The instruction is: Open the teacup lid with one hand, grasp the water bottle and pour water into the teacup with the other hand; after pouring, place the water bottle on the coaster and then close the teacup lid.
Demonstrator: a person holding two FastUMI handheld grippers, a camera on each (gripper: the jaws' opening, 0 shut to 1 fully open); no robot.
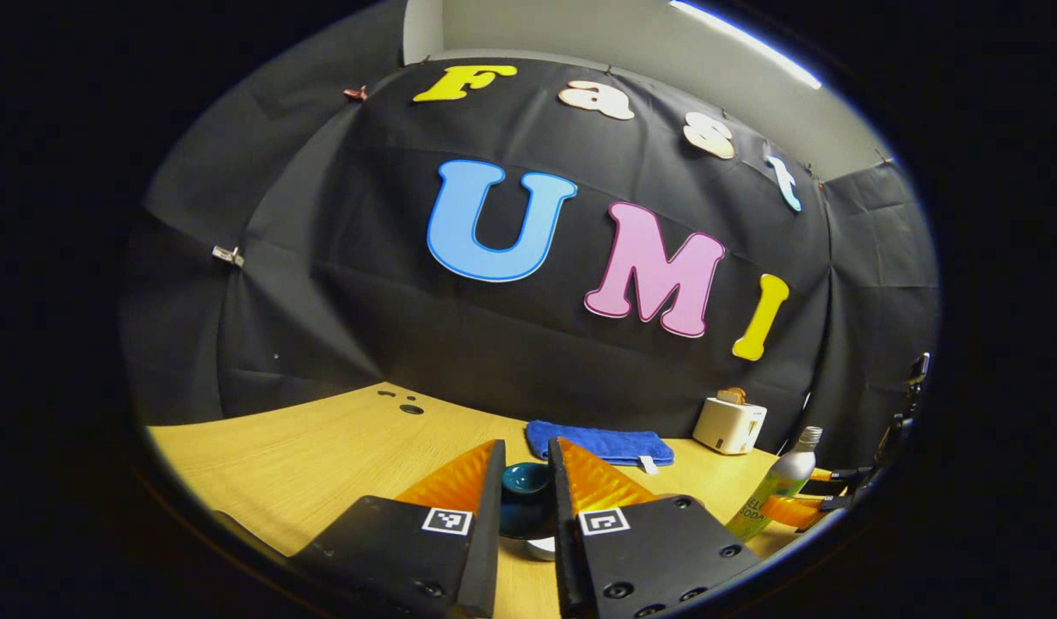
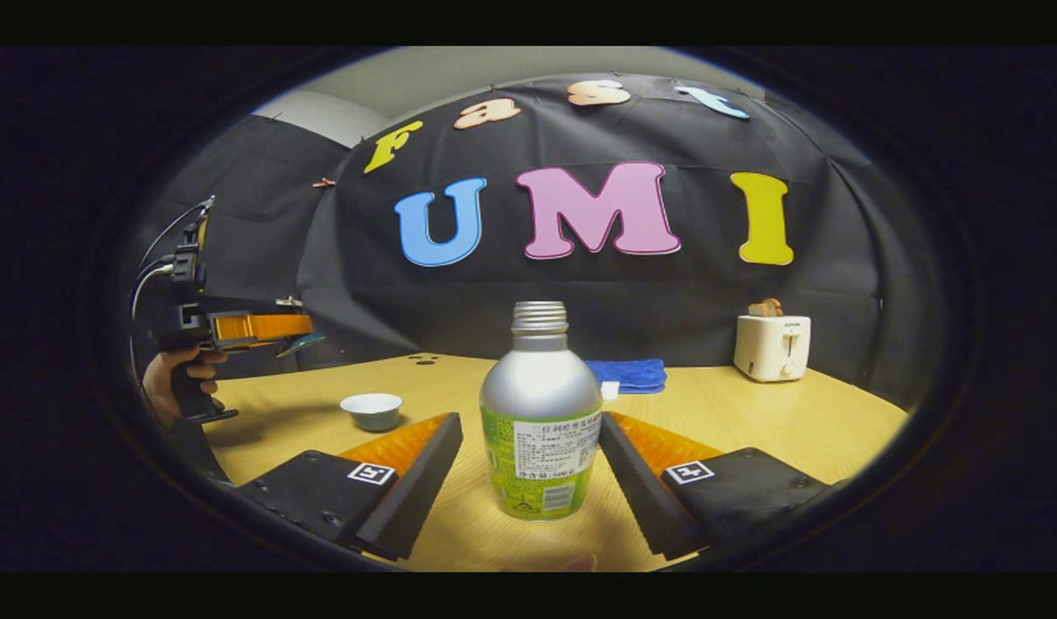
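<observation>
Standing upright on the wooden bench (image 2: pixel 752 430), the water bottle (image 2: pixel 541 413) sits between the right gripper (image 2: pixel 532 460)'s spread jaws, untouched. It looks smooth, metal and slippery, so its wide middle is the best hold. The left gripper (image 1: pixel 528 481) grasps the small lid (image 1: pixel 526 490), up above the open teacup (image 2: pixel 371 410), far left.

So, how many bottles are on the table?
1. The water bottle stands upright on the table, between the open fingers of the right gripper, its cap off. More may be hidden outside these views.
</observation>
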